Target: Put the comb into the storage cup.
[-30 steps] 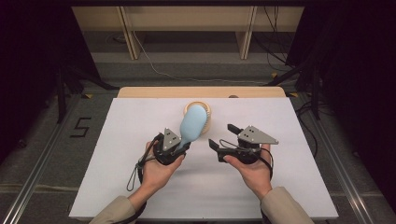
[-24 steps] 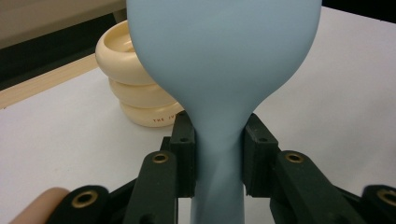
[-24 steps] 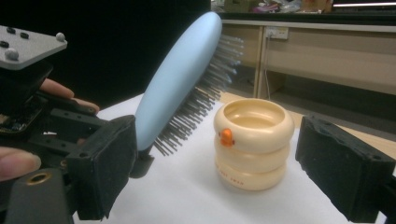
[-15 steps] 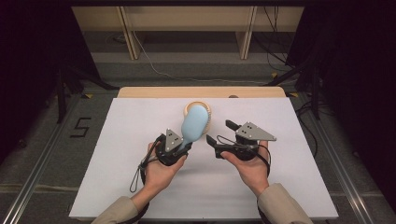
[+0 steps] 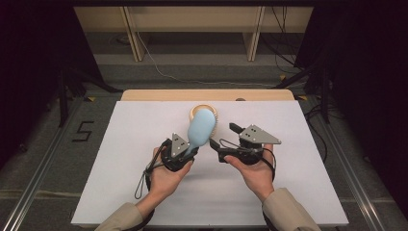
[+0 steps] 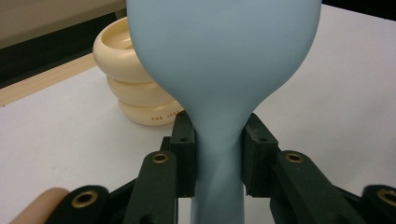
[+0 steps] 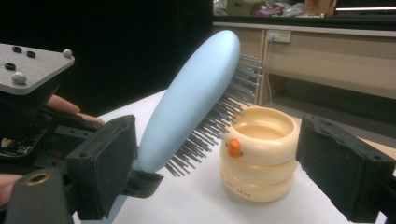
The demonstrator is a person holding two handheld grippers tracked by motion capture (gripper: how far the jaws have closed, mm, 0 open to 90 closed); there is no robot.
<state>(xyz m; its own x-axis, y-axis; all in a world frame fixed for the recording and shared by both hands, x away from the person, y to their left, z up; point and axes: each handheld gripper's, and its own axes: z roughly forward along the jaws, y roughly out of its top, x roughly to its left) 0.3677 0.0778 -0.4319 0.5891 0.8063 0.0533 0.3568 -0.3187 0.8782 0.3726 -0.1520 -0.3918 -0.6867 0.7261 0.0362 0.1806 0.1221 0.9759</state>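
Observation:
A light blue hairbrush [image 5: 201,127] is held up at a slant over the white table [image 5: 120,159], its bristles facing away from the person. My left gripper [image 5: 189,150] is shut on it; in the left gripper view its black pads [image 6: 187,154] clamp the narrow neck of the brush [image 6: 219,70], around my left gripper's midpoint [image 6: 218,158]. My right gripper [image 5: 223,142] stands open just right of the brush with nothing between its jaws. In the right gripper view the brush [image 7: 187,102] rises ahead of my right gripper [image 7: 224,172], bristles toward a cream ribbed cup [image 7: 261,154].
The cream ribbed cup [image 5: 196,110] stands on the table just behind the brush head, also seen in the left gripper view [image 6: 130,79]. A wooden strip [image 5: 207,94] edges the table's far side. Dark floor, cables and shelf legs lie beyond.
My right gripper has edged a little to the left, toward the brush. The left gripper and the brush have stayed where they were.

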